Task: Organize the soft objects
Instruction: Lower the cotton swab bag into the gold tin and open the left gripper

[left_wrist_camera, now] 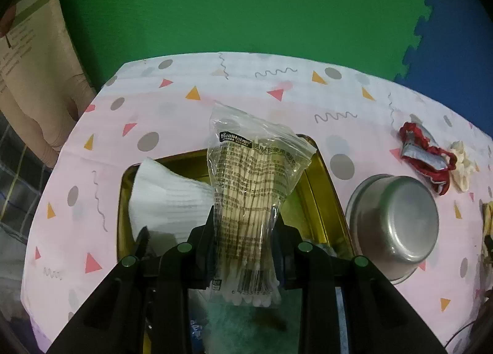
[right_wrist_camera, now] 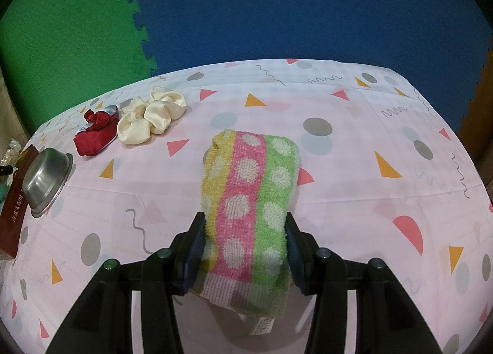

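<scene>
My left gripper (left_wrist_camera: 245, 224) is shut on a clear bag of cotton swabs (left_wrist_camera: 252, 187) and holds it above a gold tin box (left_wrist_camera: 326, 187). A white pad (left_wrist_camera: 166, 197) lies in the box. My right gripper (right_wrist_camera: 245, 231) is shut on a folded towel (right_wrist_camera: 246, 200) with yellow, pink and green dotted stripes, just above the tablecloth. A red scrunchie (right_wrist_camera: 95, 135) and a cream scrunchie (right_wrist_camera: 151, 117) lie at the far left of the right wrist view; they also show at the right of the left wrist view, red (left_wrist_camera: 425, 157) and cream (left_wrist_camera: 462, 166).
An upturned steel bowl (left_wrist_camera: 394, 224) sits right of the tin box, also seen in the right wrist view (right_wrist_camera: 46, 181) beside the box's dark red lid (right_wrist_camera: 12, 224). The table has a pink patterned cloth (right_wrist_camera: 369, 200). Green and blue foam mats cover the floor beyond.
</scene>
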{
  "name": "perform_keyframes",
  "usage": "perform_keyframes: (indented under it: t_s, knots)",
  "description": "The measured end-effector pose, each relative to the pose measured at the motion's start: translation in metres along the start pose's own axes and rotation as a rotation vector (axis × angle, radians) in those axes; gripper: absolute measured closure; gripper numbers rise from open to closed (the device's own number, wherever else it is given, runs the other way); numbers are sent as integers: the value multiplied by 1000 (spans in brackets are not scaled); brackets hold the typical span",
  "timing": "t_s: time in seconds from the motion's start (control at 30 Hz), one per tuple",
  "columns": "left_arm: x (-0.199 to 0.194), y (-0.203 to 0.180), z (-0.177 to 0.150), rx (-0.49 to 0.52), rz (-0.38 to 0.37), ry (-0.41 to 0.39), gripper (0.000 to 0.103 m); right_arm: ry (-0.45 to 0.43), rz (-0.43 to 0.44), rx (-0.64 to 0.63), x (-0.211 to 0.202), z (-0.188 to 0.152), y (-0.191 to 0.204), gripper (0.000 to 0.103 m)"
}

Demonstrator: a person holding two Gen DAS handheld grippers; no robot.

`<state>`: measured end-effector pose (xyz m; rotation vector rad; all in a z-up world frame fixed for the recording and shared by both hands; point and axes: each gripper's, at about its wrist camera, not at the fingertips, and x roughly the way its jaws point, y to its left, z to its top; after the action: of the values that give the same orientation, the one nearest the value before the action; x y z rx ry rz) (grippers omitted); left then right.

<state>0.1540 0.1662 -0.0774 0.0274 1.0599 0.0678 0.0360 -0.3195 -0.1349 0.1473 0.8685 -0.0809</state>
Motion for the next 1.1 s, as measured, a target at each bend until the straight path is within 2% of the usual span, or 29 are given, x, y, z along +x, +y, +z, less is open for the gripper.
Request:
perform_keyframes:
  t_s: [0.37,0.57,0.7,0.8,1.0,1.1]
  knots:
    - [12,-2,-2,5,17,14,74,0,-1,0,0,0,0,54]
    - [13,-3,-2,6,32,12,70,0,-1,-1,0,0,0,54]
    - [14,-4,-3,8,47,9,62,0,-1,0,0,0,0,54]
    - [13,-3,-3,9,50,9,61,0,-1,0,0,0,0,54]
    - [7,-5,-3,16,66,-14,47,0,-1,0,0,0,0,54]
    - [2,-7,-2,24,70,-24,45,0,-1,0,0,0,0,54]
